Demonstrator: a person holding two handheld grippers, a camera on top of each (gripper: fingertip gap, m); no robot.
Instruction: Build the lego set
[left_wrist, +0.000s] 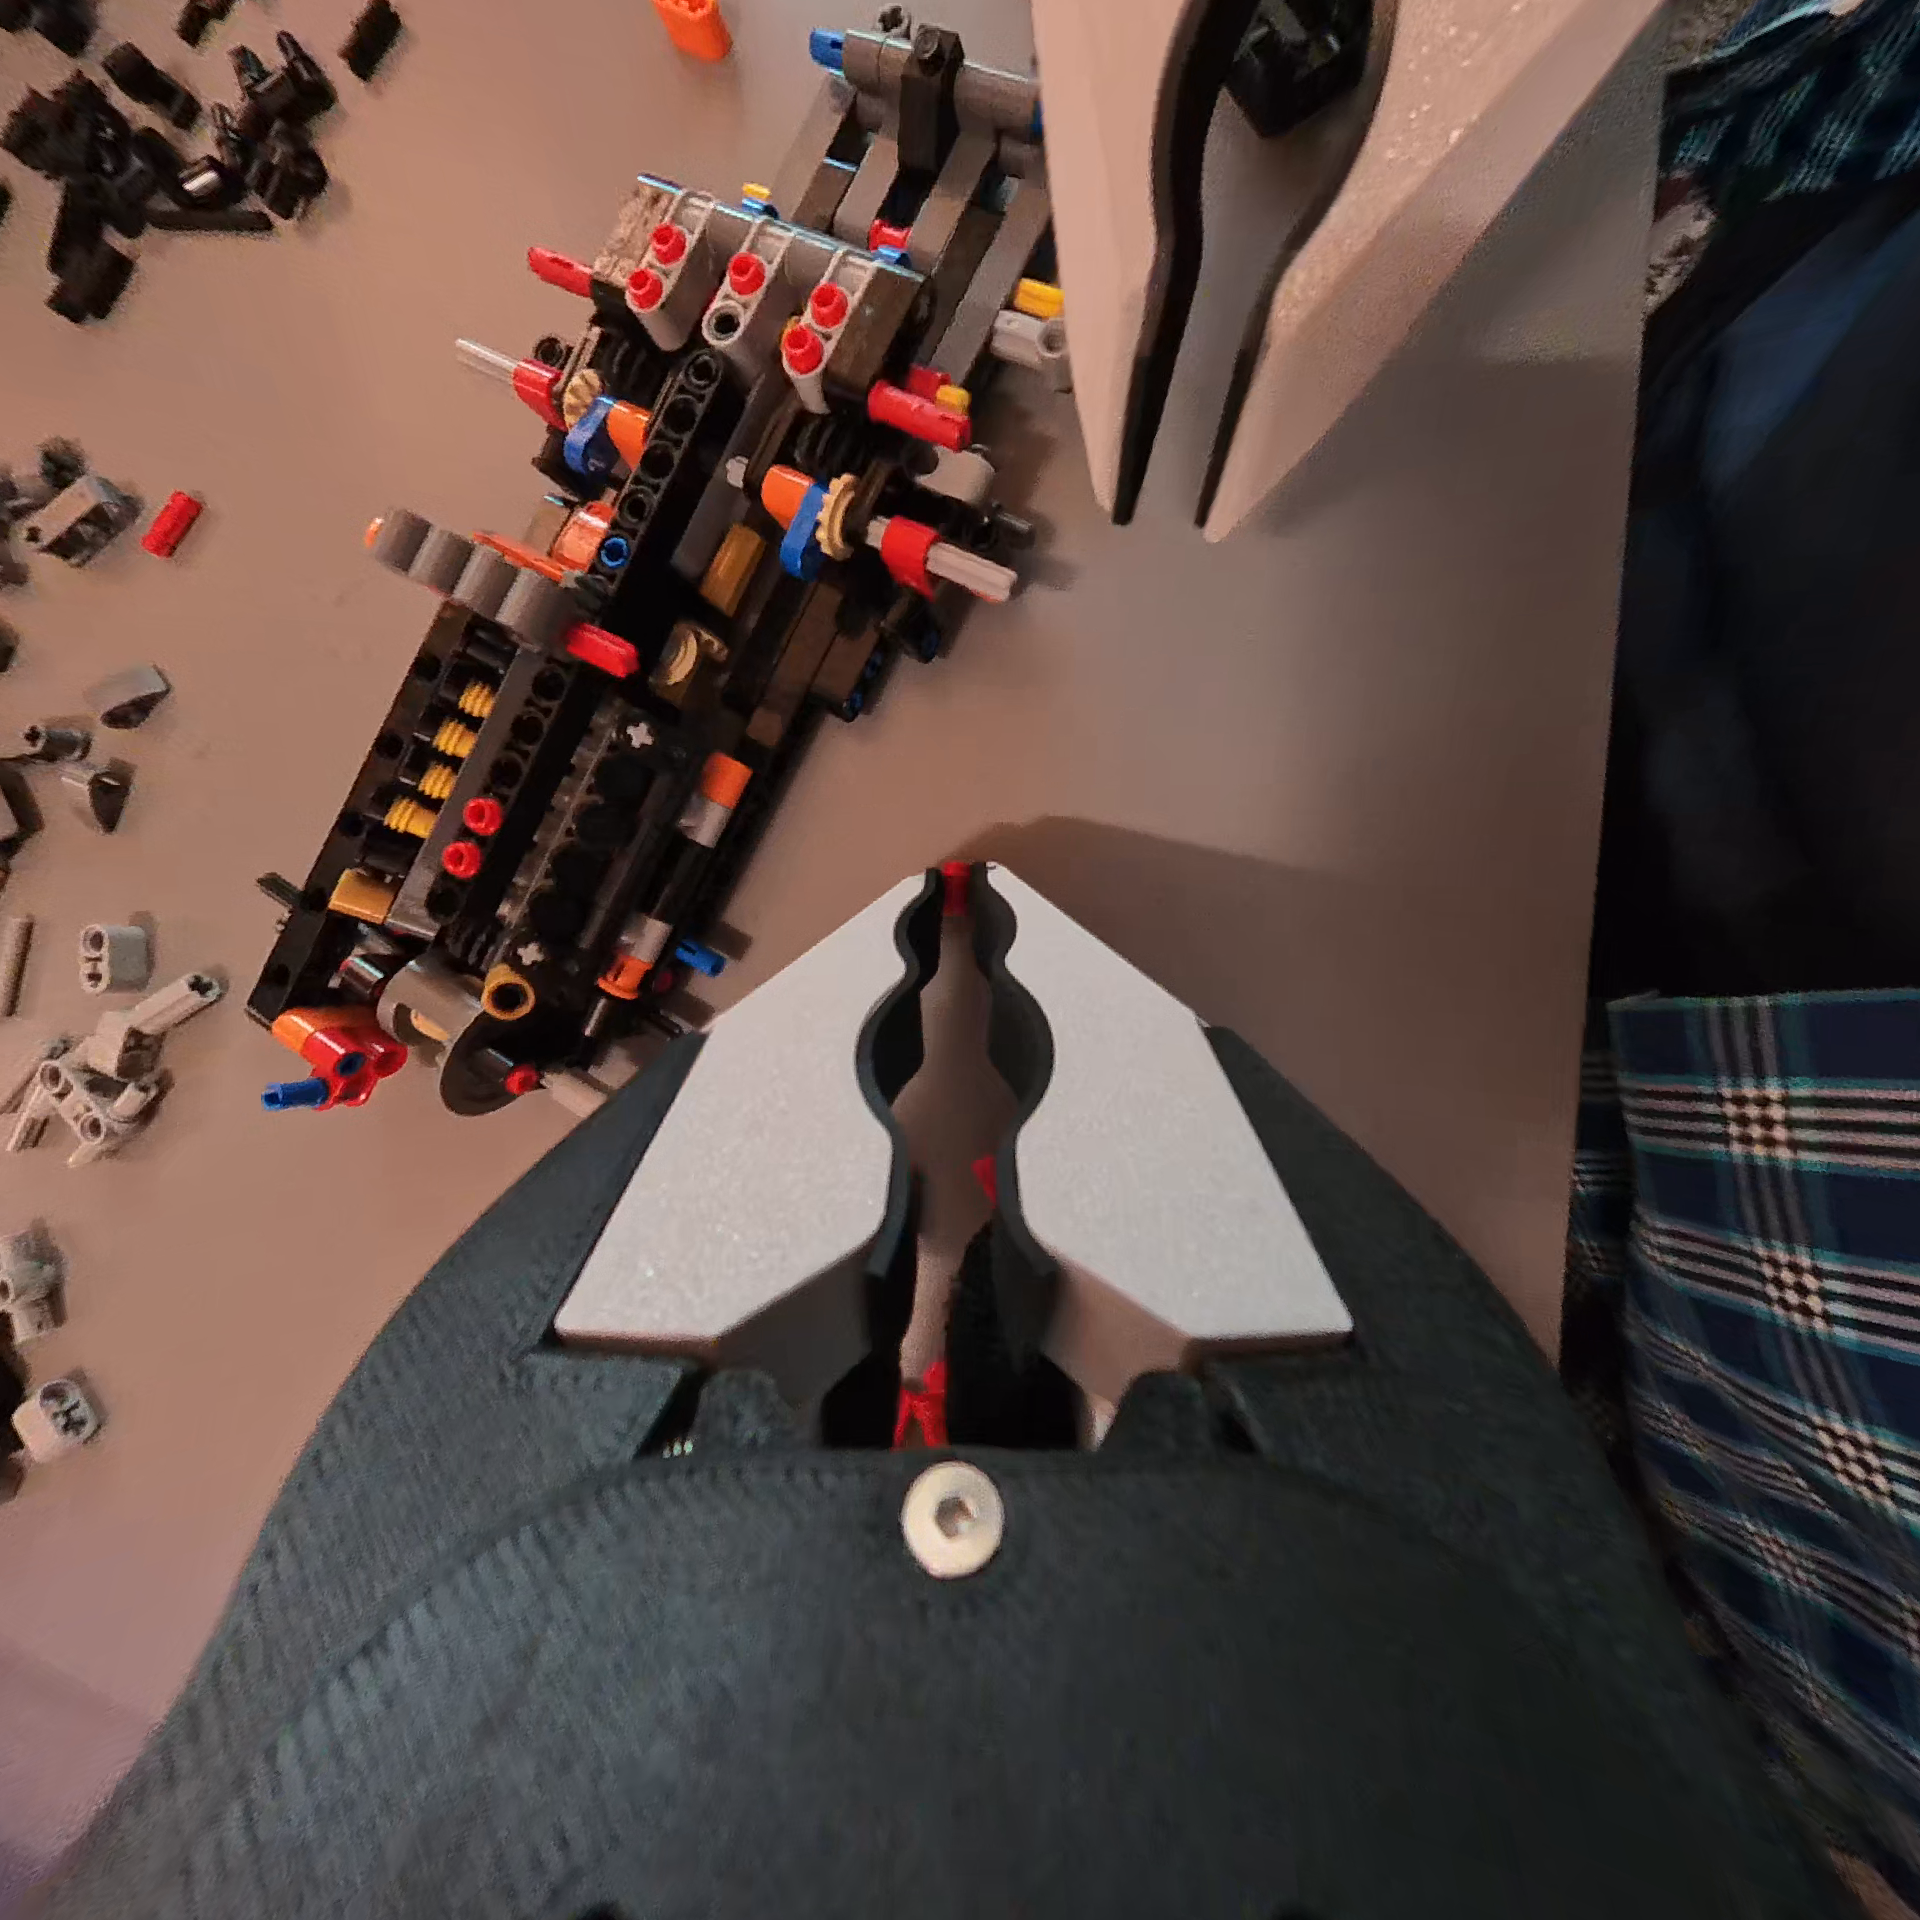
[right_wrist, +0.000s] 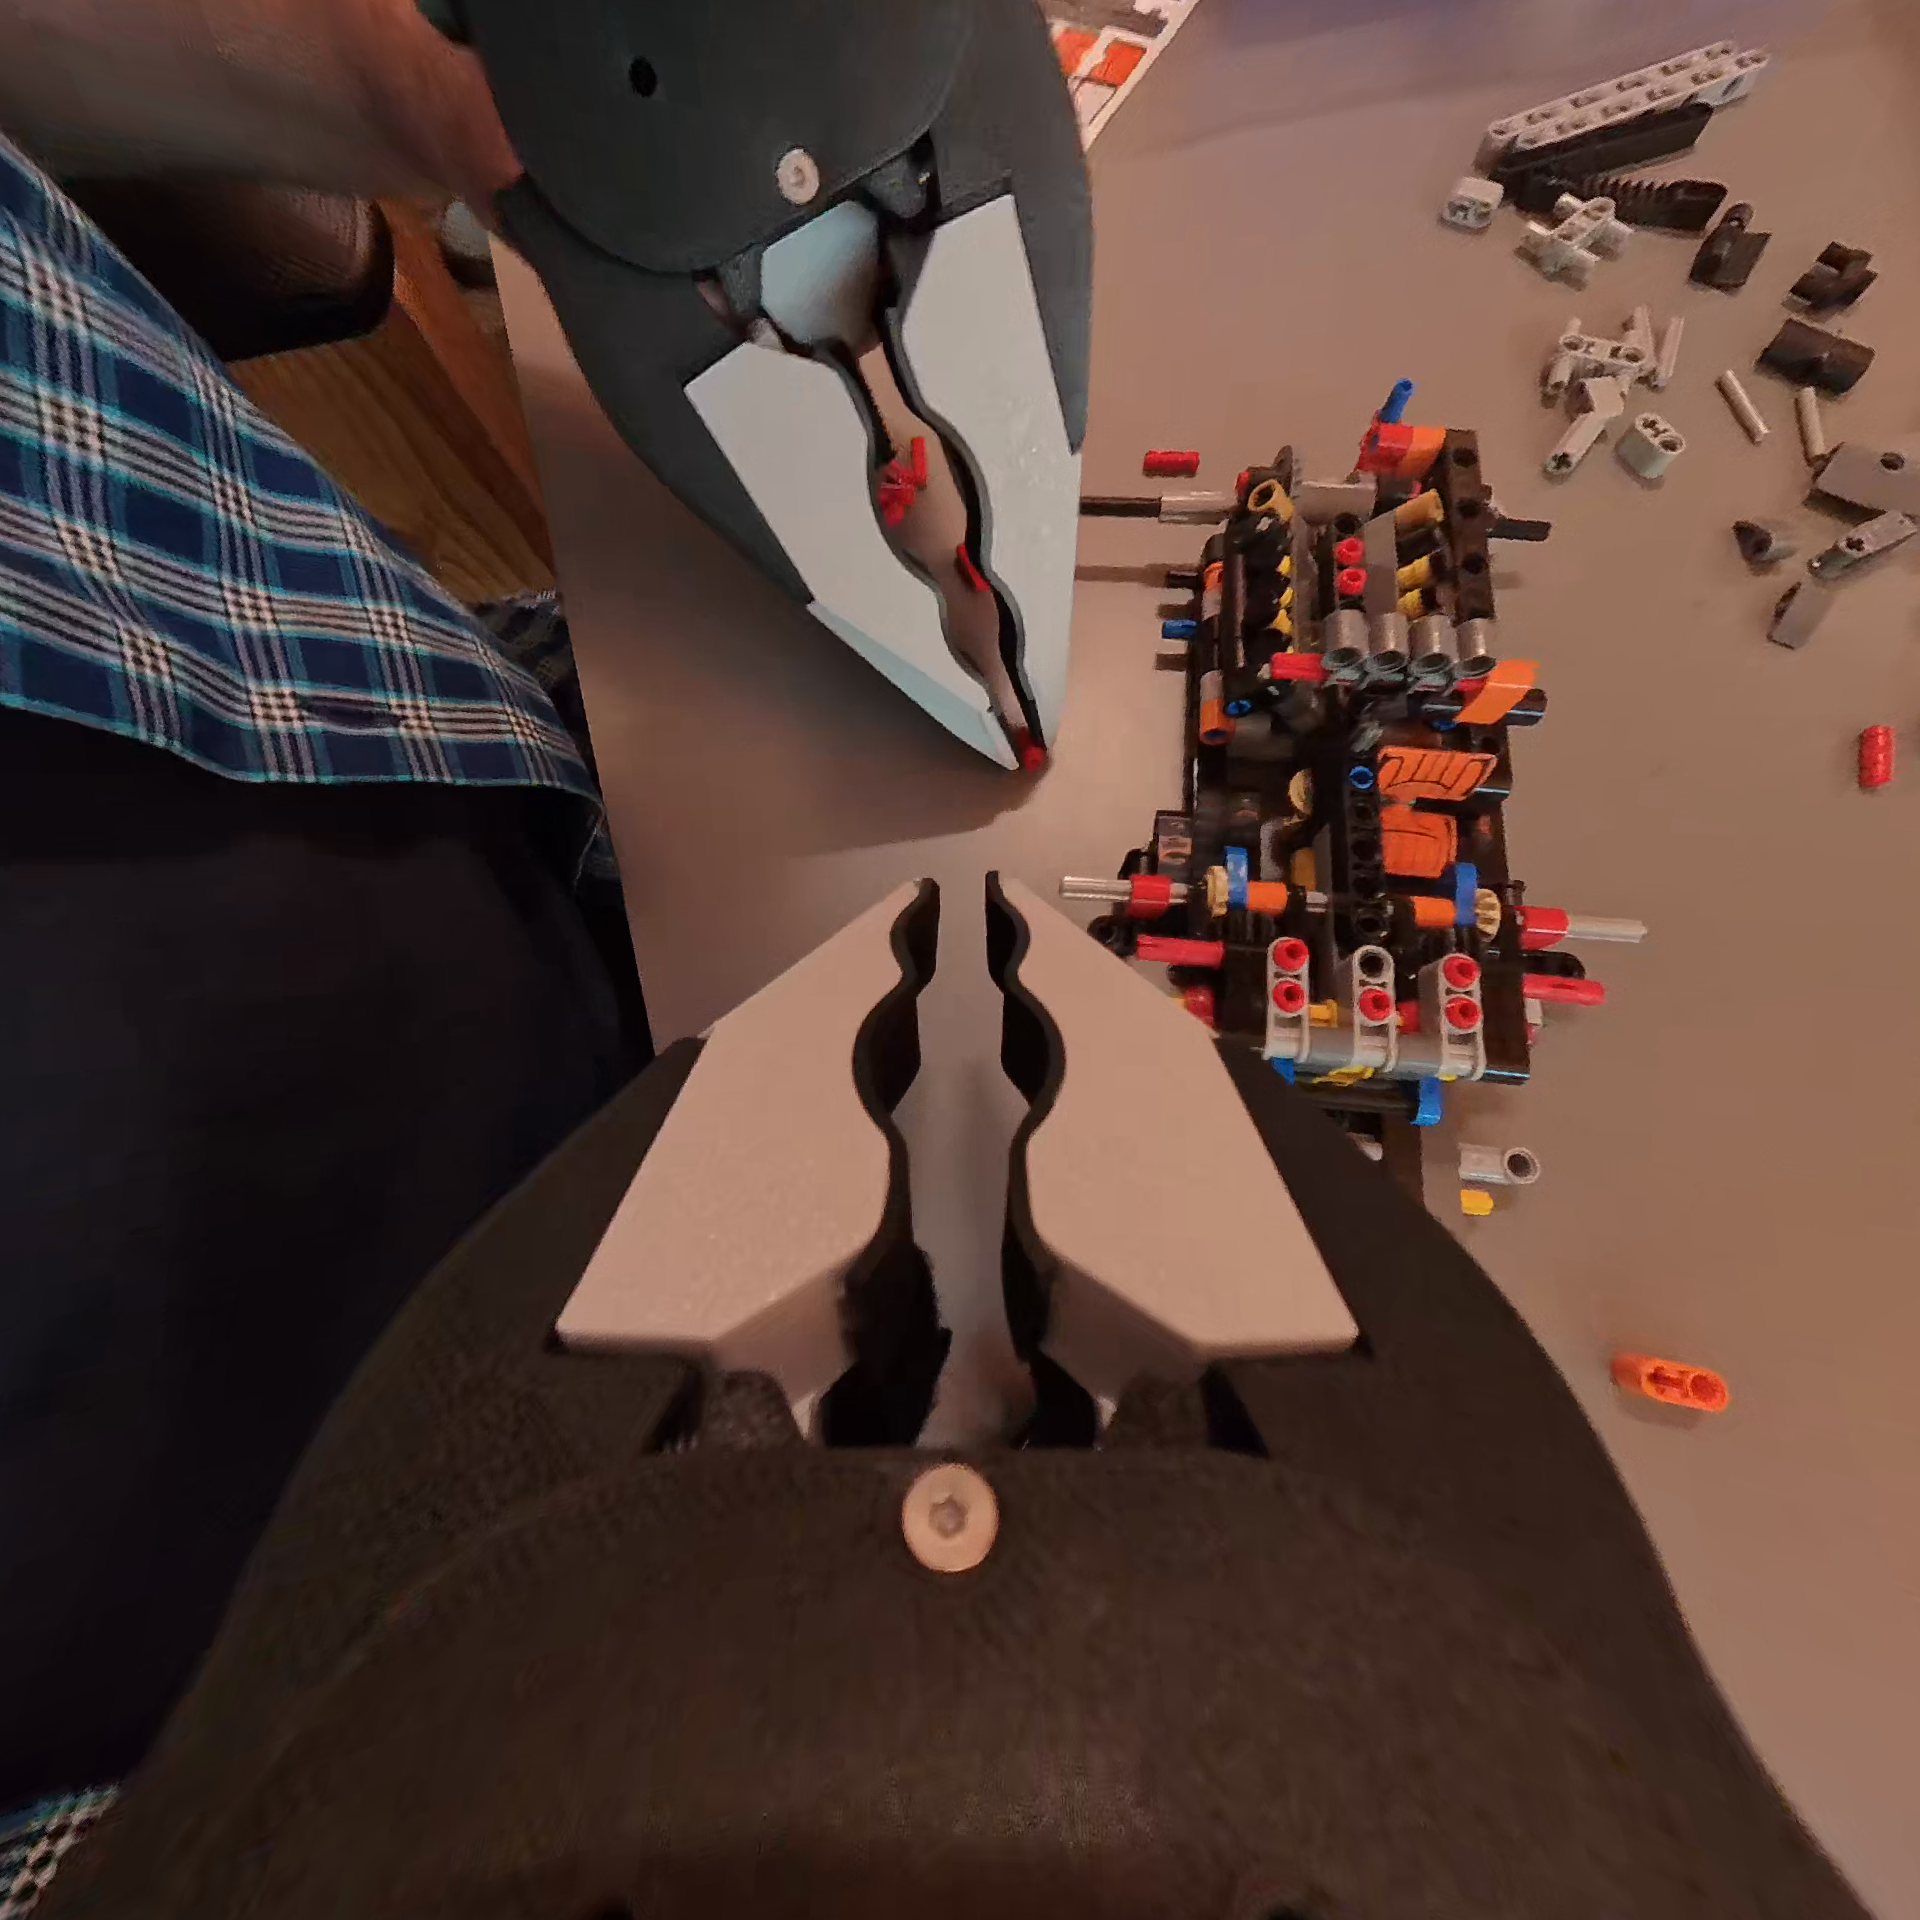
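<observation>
Here left hand-held gripper (left_wrist: 958, 883) pinches a red pin (left_wrist: 954, 889) – right hand-held gripper (right_wrist: 961, 894) released, chassis (right_wrist: 1351, 790) beside.

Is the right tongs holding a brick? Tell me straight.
No: the right tongs show a bare gap between their tips, while the left tongs pinch a small red plastic pin.
</observation>
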